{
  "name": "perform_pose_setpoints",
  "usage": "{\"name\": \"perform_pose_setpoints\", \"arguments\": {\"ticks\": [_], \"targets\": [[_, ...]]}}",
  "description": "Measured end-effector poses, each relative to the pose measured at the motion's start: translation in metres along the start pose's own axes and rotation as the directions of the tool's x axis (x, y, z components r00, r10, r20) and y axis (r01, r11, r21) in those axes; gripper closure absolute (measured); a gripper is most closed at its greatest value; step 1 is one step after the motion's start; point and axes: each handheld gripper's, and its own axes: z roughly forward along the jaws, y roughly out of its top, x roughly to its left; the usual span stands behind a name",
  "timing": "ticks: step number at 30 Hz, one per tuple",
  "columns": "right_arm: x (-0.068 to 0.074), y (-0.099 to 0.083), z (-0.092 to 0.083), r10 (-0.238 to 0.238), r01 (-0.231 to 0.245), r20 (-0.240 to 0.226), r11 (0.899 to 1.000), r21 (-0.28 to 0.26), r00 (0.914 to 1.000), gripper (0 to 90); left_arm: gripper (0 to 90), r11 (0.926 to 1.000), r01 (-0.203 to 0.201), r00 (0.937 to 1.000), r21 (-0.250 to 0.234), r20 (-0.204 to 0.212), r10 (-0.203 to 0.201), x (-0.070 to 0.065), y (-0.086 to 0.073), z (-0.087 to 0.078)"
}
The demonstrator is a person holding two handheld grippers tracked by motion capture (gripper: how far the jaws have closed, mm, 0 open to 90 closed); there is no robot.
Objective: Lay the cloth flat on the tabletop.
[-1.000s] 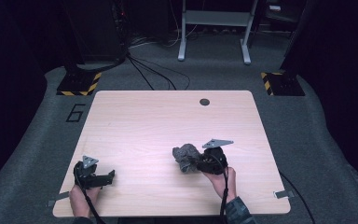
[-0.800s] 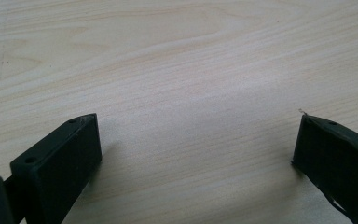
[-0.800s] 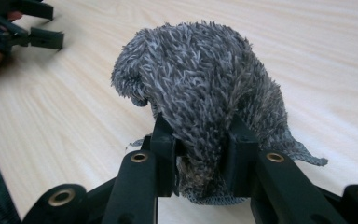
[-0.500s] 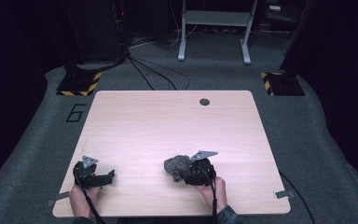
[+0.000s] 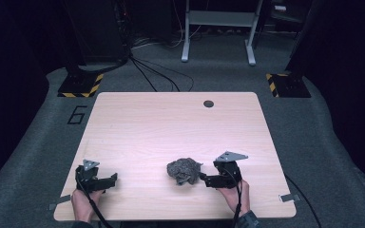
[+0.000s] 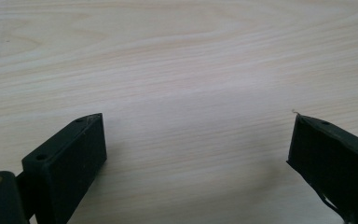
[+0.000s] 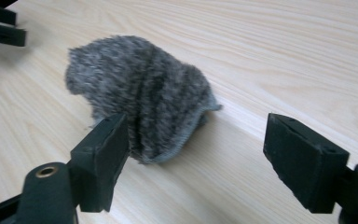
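Before the right tongs (image 7: 196, 158), the crumpled grey cloth (image 7: 144, 107) lies lengthwise.

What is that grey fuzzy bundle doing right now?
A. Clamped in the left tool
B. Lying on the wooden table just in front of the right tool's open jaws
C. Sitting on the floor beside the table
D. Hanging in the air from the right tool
B: the grey fuzzy bundle rests on the table, with the right tool spread wide and not pressing it.

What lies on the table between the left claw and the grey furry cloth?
Nothing: in the high view only bare wood of the table lies between the left claw and the grey furry cloth.
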Motion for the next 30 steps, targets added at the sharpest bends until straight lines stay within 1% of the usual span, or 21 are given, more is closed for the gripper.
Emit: {"name": "perform_pose_setpoints", "arguments": {"ticks": [1, 2, 3, 4, 7, 8, 9, 11, 13, 14, 15, 17, 19, 20, 21, 22, 24, 25, 26, 27, 30], "targets": [[-0.003, -0.001, 0.000, 0.009, -0.009, 0.009, 1.000, -0.001, 0.9999, 22.8, 3.9, 0.9999, -0.011, 0.9999, -0.010, 0.003, 0.011, -0.004, 0.001, -0.001], [-0.005, -0.002, 0.000, 0.027, -0.027, 0.017, 1.000, 0.002, 0.9995, 23.9, 4.1, 0.9989, -0.039, 0.9987, -0.025, 0.032, 0.040, -0.017, 0.002, -0.004], [-0.005, -0.002, 0.000, 0.027, -0.027, 0.017, 1.000, 0.002, 0.9995, 23.9, 4.4, 0.9989, -0.039, 0.9987, -0.025, 0.032, 0.040, -0.017, 0.002, -0.004], [-0.006, -0.002, 0.002, 0.029, -0.029, 0.018, 1.000, 0.003, 0.9994, 24.5, 4.4, 0.9976, -0.064, 0.9968, -0.026, 0.047, 0.065, -0.025, 0.003, -0.006], [-0.007, 0.000, 0.007, 0.017, -0.018, 0.023, 1.000, 0.010, 0.9996, 28.0, 5.7, 0.9917, -0.124, 0.9882, -0.032, 0.086, 0.127, -0.047, 0.003, -0.009], [-0.006, 0.001, 0.009, 0.019, -0.019, 0.023, 1.000, 0.010, 0.9996, 30.6, 6.2, 0.9891, -0.142, 0.9829, -0.040, 0.113, 0.146, -0.058, 0.003, -0.009], [-0.006, 0.002, 0.012, 0.012, -0.012, 0.024, 1.000, 0.017, 0.9996, 32.8, 8.3, 0.9874, -0.153, 0.9797, -0.042, 0.125, 0.157, -0.064, 0.003, -0.009], [-0.005, 0.004, 0.016, 0.008, -0.008, 0.020, 1.000, 0.024, 0.9998, 34.8, 11.3, 0.9794, -0.197, 0.9696, -0.045, 0.140, 0.201, -0.081, 0.003, -0.008], [-0.004, 0.006, 0.021, 0.010, -0.011, 0.016, 0.999, 0.034, 0.9998, 37.8, 11.7, 0.9735, -0.224, 0.9574, -0.045, 0.176, 0.229, -0.096, 0.002, -0.006], [-0.004, 0.007, 0.024, 0.011, -0.012, 0.018, 0.999, 0.041, 0.9998, 39.8, 13.2, 0.9663, -0.253, 0.9443, -0.045, 0.205, 0.257, -0.108, 0.002, -0.003], [-0.004, 0.007, 0.024, 0.011, -0.012, 0.018, 0.999, 0.041, 0.9998, 39.8, 13.5, 0.9663, -0.253, 0.9443, -0.045, 0.205, 0.257, -0.108, 0.002, -0.003], [-0.004, 0.007, 0.027, 0.007, -0.007, 0.016, 0.999, 0.045, 0.9998, 40.6, 13.6, 0.9572, -0.285, 0.9300, -0.050, 0.227, 0.289, -0.118, 0.002, 0.000], [-0.005, 0.008, 0.029, 0.006, -0.006, 0.012, 0.999, 0.045, 0.9999, 40.9, 13.9, 0.9544, -0.294, 0.9214, -0.052, 0.250, 0.297, -0.128, 0.002, 0.005], [-0.005, 0.008, 0.030, 0.006, -0.006, 0.013, 0.999, 0.050, 0.9999, 41.0, 13.9, 0.9496, -0.310, 0.9131, -0.048, 0.263, 0.311, -0.133, 0.002, 0.006], [-0.005, 0.008, 0.031, 0.005, -0.006, 0.014, 0.999, 0.054, 0.9999, 41.3, 14.0, 0.9471, -0.317, 0.9092, -0.051, 0.268, 0.319, -0.136, 0.003, 0.008], [-0.005, 0.009, 0.032, 0.003, -0.004, 0.017, 0.998, 0.056, 0.9999, 41.7, 14.0, 0.9421, -0.330, 0.8949, -0.060, 0.298, 0.332, -0.146, 0.004, 0.010], [-0.006, 0.009, 0.032, -0.005, 0.004, 0.019, 0.998, 0.059, 0.9998, 42.4, 14.3, 0.9426, -0.329, 0.8927, -0.060, 0.306, 0.331, -0.151, 0.004, 0.011], [-0.006, 0.008, 0.032, 0.002, -0.003, 0.022, 0.998, 0.061, 0.9998, 42.9, 14.8, 0.9370, -0.344, 0.8825, -0.060, 0.320, 0.345, -0.155, 0.005, 0.012], [-0.006, 0.008, 0.032, -0.001, -0.001, 0.019, 0.998, 0.063, 0.9998, 43.5, 15.0, 0.9320, -0.357, 0.8753, -0.061, 0.326, 0.357, -0.159, 0.006, 0.013], [-0.007, 0.008, 0.033, 0.002, -0.003, 0.024, 0.998, 0.063, 0.9997, 44.4, 15.6, 0.9298, -0.364, 0.8701, -0.057, 0.336, 0.361, -0.162, 0.006, 0.014], [-0.007, 0.008, 0.034, 0.009, -0.010, 0.022, 0.998, 0.068, 0.9997, 46.2, 19.1, 0.9173, -0.393, 0.8496, -0.064, 0.356, 0.389, -0.176, 0.008, 0.020]]}}
